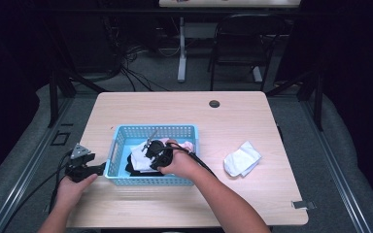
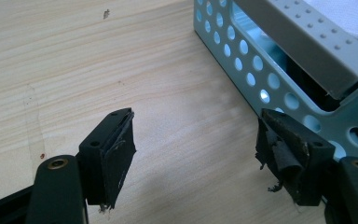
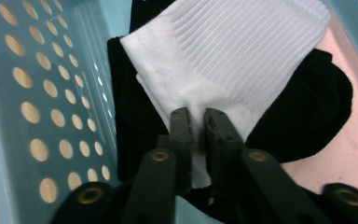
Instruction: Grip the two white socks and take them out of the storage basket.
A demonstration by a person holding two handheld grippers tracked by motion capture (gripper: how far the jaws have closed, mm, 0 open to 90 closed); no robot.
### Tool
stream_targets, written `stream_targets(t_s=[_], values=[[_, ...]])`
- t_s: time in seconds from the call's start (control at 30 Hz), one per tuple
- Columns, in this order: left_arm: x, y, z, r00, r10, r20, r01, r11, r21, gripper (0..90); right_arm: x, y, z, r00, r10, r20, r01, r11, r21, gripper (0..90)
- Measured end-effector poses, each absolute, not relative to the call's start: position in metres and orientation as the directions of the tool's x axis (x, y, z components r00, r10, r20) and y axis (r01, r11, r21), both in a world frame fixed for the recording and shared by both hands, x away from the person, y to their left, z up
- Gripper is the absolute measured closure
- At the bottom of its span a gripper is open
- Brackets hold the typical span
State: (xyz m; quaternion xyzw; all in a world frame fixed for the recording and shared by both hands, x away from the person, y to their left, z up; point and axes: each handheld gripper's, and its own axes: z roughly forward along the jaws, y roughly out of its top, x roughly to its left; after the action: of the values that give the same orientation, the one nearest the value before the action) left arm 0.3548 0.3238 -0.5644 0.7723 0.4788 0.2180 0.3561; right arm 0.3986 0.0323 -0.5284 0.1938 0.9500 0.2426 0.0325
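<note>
Two tongs were recorded at a pale wooden desk (image 1: 233,121). Left tongs (image 2: 196,158): released, jaws standing wide apart over bare desk, at the lower left of the high view just outside the left wall of a blue perforated basket (image 1: 119,145); in the left gripper view that wall ran along the upper right of the frame, with the right-hand jaw close beside it, contact not determinable. Torn black padding hung from that jaw.

Right tongs (image 3: 198,135): clenched on a fold of a white ribbed sock (image 3: 242,56), inside the basket at the centre of the high view, the person's right hand (image 1: 182,165) over the near rim. In the right gripper view the white sock lay across the upper middle of the frame, resting on black socks (image 3: 307,107); a pink item (image 3: 354,140) showed at the right edge, beneath the black.

One further white sock (image 1: 242,159), folded, lay on the desk at the right of the high view, well apart from the basket. One dark round grommet (image 1: 214,104) sat near the desk's far edge. One black chair (image 1: 245,43) stood on the floor beyond.
</note>
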Motion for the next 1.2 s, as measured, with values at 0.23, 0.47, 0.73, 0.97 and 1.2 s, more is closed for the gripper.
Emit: stream_targets(t_s=[0.23,0.47,0.73,0.97,1.2], values=[[0.355,0.324,-0.565,0.447,0.895,-0.004,0.585,-0.289,0.758,27.8,0.398,0.029,-0.524,-0.919,0.389,0.057,0.365,0.790,0.492,87.5],[0.355,0.324,-0.564,0.445,0.895,-0.003,0.585,-0.288,0.758,27.8,0.392,0.018,-0.502,-0.911,0.406,0.073,0.367,0.717,0.593,87.4],[0.355,0.324,-0.565,0.446,0.895,-0.002,0.586,-0.290,0.757,27.8,0.385,0.010,-0.467,-0.913,0.404,0.064,0.336,0.653,0.678,87.6],[0.355,0.323,-0.565,0.444,0.896,-0.001,0.586,-0.289,0.757,27.8,0.383,-0.005,-0.433,-0.903,0.427,0.049,0.319,0.588,0.743,87.8],[0.355,0.323,-0.565,0.443,0.896,0.000,0.587,-0.290,0.755,27.9,0.382,-0.012,-0.419,-0.895,0.444,0.050,0.319,0.558,0.766,88.0]])
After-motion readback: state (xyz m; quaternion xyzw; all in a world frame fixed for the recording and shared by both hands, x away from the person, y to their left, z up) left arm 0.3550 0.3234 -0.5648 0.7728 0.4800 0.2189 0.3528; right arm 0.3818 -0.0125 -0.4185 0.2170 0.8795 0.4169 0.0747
